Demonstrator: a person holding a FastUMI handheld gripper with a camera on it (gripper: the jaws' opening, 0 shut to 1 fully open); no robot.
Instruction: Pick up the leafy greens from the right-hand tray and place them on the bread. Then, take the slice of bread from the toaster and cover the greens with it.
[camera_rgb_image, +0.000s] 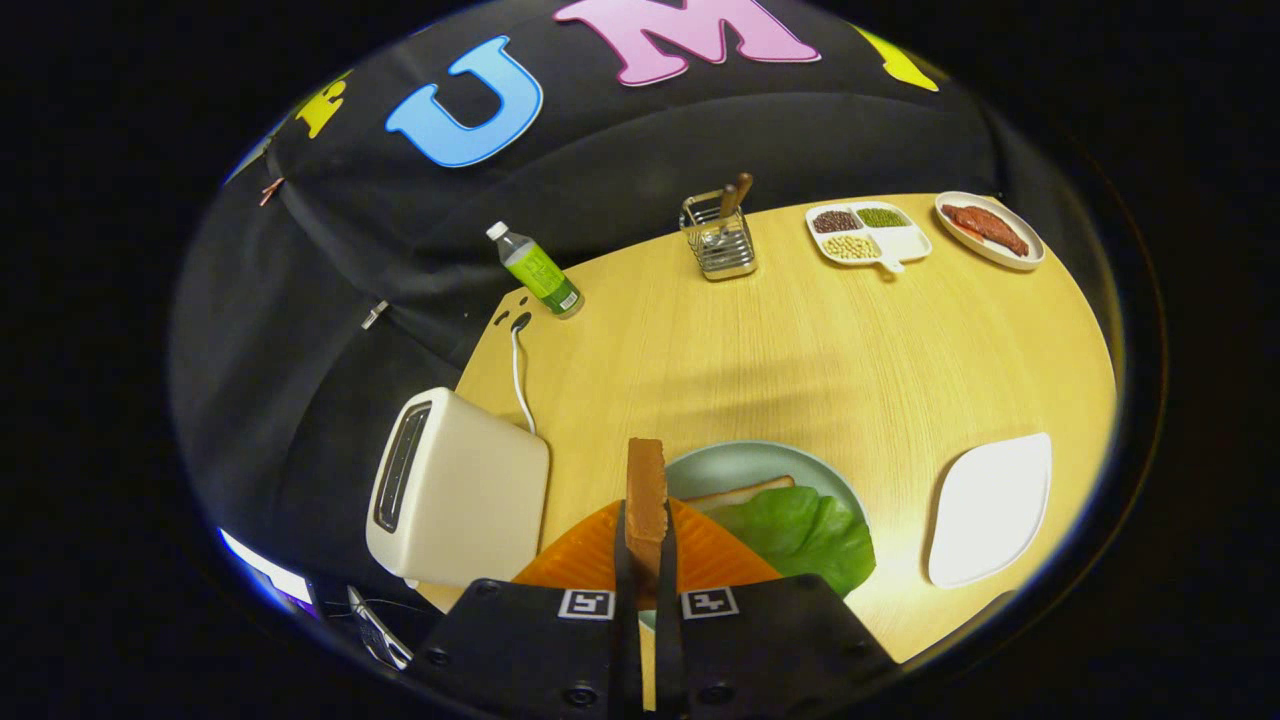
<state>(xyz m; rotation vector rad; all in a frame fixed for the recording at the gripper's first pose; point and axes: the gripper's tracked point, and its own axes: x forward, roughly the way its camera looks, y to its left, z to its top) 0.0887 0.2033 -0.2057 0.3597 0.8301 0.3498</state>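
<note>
One worktop (800, 360) carries everything. On it, by descending size: one toaster (455, 500) to the left of my tongs, one round plate (730, 465) just ahead of them, one white tray (990, 510) to the right, one divided dish (870, 235) with three fillings, one oval dish (990, 230) of reddish food, one wire utensil holder (718, 240), one bottle (537, 270).

My tongs (646, 560) are clamped on one slice of bread (646, 495). It stands on edge between the two fingers, long axis running straight ahead along them, crust edge facing me, above the near rim of the plate.

On the plate lie one bread slice (740, 492) and one piece of leafy greens (805, 535) over it. The greens hide most of that slice; my tongs cut off the plate's near edge. The toaster's slot interior is too dark to make out.
</note>
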